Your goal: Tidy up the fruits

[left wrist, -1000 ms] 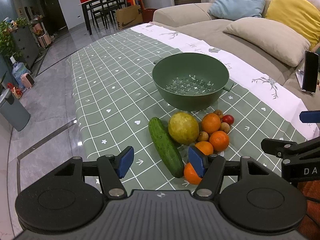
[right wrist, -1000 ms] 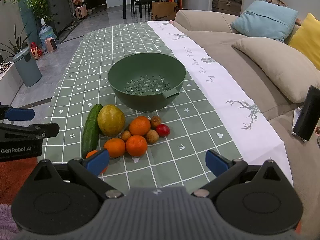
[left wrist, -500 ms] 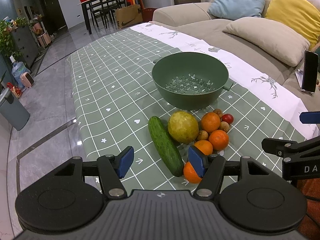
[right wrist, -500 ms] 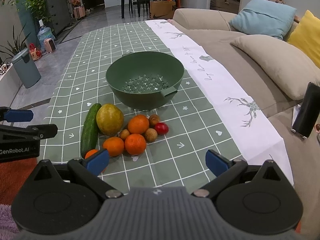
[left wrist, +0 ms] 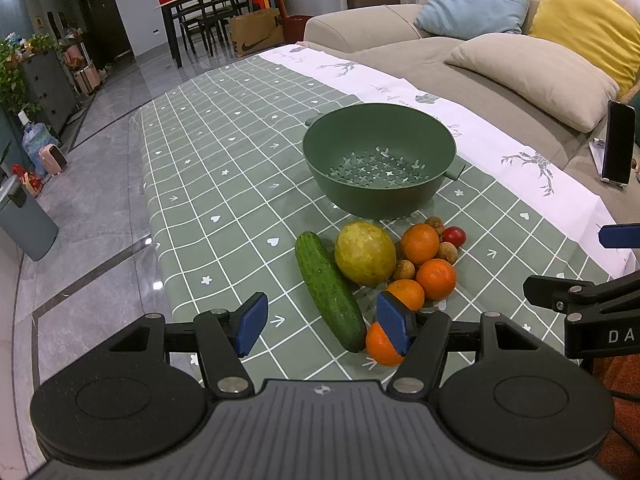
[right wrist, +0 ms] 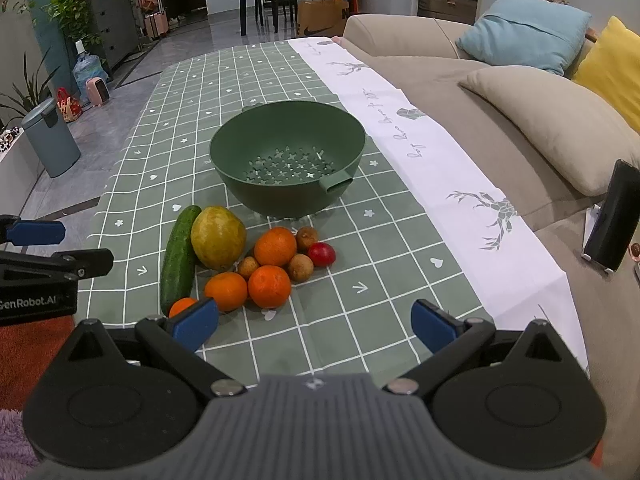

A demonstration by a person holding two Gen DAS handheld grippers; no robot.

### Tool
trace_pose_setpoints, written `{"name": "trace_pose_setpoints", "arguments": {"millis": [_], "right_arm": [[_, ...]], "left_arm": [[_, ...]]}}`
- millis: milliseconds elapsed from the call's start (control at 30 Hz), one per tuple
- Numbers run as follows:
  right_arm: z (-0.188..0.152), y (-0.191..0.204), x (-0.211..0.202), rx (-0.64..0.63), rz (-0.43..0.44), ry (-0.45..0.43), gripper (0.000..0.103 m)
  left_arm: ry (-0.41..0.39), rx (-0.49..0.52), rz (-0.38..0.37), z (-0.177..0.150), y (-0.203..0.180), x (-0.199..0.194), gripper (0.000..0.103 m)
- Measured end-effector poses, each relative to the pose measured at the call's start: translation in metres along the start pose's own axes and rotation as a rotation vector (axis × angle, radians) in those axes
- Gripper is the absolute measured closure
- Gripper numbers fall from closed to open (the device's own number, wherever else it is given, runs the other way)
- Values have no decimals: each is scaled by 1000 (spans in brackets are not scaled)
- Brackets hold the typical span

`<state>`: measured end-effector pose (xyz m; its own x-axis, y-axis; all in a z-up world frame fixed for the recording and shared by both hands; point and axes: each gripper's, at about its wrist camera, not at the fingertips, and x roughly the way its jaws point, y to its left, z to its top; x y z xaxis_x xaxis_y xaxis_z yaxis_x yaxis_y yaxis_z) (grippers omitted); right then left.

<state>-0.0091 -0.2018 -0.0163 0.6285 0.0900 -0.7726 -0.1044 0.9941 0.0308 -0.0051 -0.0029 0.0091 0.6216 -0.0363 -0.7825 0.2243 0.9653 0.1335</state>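
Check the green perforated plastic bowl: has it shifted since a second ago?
No. The green perforated plastic bowl covers the same squares of the green checked tablecloth, with its handle by the same white flower mark.

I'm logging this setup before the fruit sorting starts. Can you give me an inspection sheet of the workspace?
Surface: green checked tablecloth with a white strip along the sofa side.
Job's things: green colander, nothing inside; cucumber, mango, four oranges, three brown longan-like fruits and one small red fruit grouped in front of it.
Clutter: phone on a stand on the sofa.
Grippers: left gripper open; right gripper open; both hold nothing.
Cables: nothing seen.
Surroundings: sofa with cushions, dining table, bin.
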Motion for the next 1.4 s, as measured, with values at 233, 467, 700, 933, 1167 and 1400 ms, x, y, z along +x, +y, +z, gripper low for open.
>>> {"name": "trace_pose_setpoints", "arguments": {"millis": [233,467,700,933,1167,1400], "right_arm": [[-1,0,1,4,3,1,5],[4,3,20,-21,77,-17,10],[22,17,66,-58,234,-1,37],[42,40,115,-154,344,16,46],[54,53,154,-229,358,58,46],[61,56,182,-222,394,108,42]], "left_arm": [[13,-3,-43,1,2,3,29],[66,23,-108,13,21,19,42],[154,-20,-194,28,41,65,49],[242,-139,-276,36,59,110,51],[292,-165,-286,39,67,132,51],[318,-209,-300,41,80,142,51]]}}
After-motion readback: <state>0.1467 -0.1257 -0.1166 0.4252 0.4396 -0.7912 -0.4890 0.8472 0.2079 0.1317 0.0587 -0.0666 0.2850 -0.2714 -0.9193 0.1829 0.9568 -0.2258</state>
